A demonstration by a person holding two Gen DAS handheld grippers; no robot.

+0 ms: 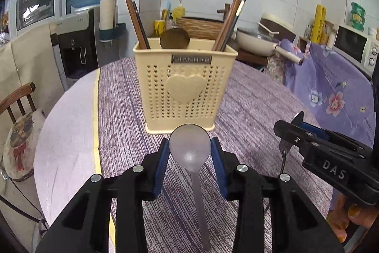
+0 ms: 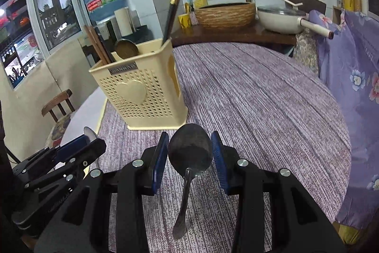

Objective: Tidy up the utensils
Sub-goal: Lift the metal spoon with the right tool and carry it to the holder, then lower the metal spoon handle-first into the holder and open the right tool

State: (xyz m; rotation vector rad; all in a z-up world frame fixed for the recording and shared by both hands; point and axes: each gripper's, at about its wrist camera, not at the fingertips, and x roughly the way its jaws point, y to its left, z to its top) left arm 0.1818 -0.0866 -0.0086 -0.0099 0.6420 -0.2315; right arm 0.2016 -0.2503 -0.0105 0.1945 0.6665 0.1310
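Observation:
My left gripper (image 1: 190,142) is shut on the bowl of a pale silver spoon (image 1: 189,153), whose handle hangs down toward the camera. My right gripper (image 2: 190,142) is shut on the bowl of a darker metal spoon (image 2: 189,153), handle also hanging. Both are raised above the purple tablecloth (image 2: 260,98), just in front of the cream perforated utensil holder (image 1: 184,87) (image 2: 139,91). The holder contains brown chopsticks (image 1: 133,20) and a brass-coloured spoon (image 1: 174,38). The right gripper (image 1: 290,128) shows at the right of the left wrist view, and the left gripper (image 2: 92,138) at the lower left of the right wrist view.
A wooden chair (image 1: 19,96) with a cushion stands left of the table. Floral purple fabric (image 1: 331,91) drapes at the right. Behind the table sit a woven basin (image 2: 225,13), a white pan (image 2: 281,18) and a water dispenser (image 1: 78,46).

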